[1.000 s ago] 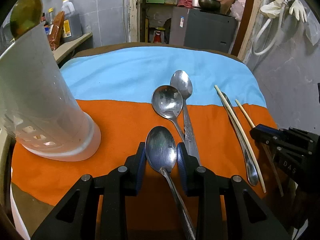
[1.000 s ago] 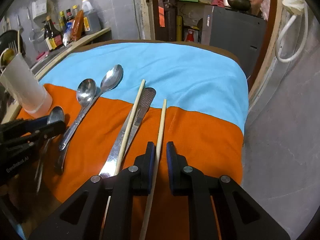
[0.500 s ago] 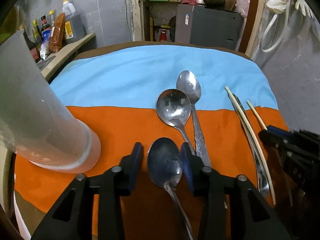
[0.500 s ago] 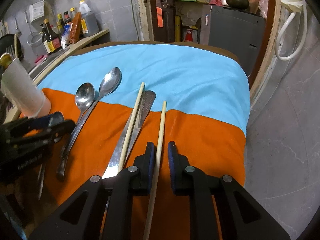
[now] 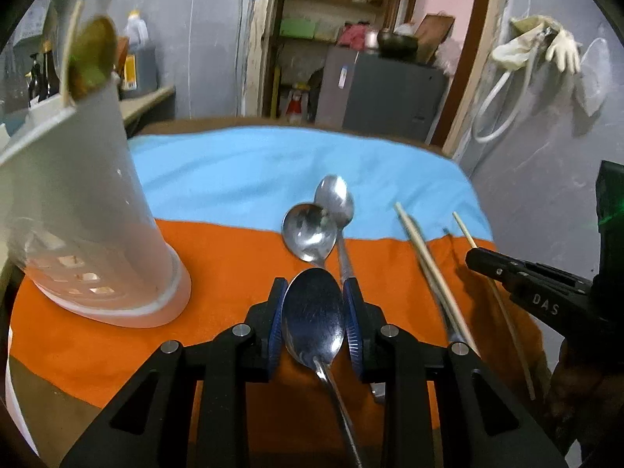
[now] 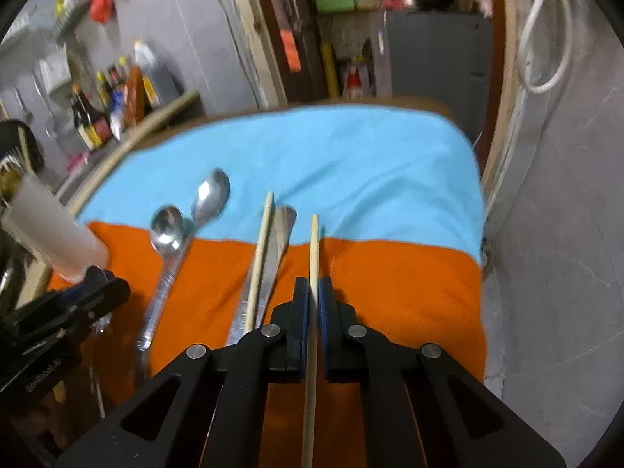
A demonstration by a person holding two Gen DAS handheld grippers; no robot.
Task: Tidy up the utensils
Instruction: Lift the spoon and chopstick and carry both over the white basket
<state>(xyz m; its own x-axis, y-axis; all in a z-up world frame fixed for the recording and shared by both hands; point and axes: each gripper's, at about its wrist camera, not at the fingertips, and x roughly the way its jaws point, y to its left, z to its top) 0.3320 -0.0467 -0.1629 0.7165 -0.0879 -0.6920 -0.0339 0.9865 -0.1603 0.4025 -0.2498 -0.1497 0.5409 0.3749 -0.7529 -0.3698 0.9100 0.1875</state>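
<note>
My left gripper point(image 5: 315, 288) has its jaws closing on the bowl of a steel spoon point(image 5: 312, 323), whose sides touch both blue pads and whose handle runs back under the gripper. The white utensil holder point(image 5: 78, 202) stands to its left on the orange cloth, with a spoon and a stick in it. My right gripper point(image 6: 312, 284) is shut on a pale chopstick point(image 6: 314, 245) that points forward between its pads. In the left wrist view the right gripper point(image 5: 479, 257) shows at the right edge, by that chopstick point(image 5: 464, 230).
Two more spoons point(image 5: 310, 234) point(image 5: 335, 199) lie in the middle, across the orange and blue cloths. A second chopstick point(image 6: 261, 249) lies on a steel knife point(image 6: 275, 269). A counter with bottles point(image 6: 93, 117) lies to the left, a grey wall to the right.
The right gripper's jaws have come together onto the chopstick. The left gripper's pads have closed in on the spoon bowl, and both views have tilted upward a little.
</note>
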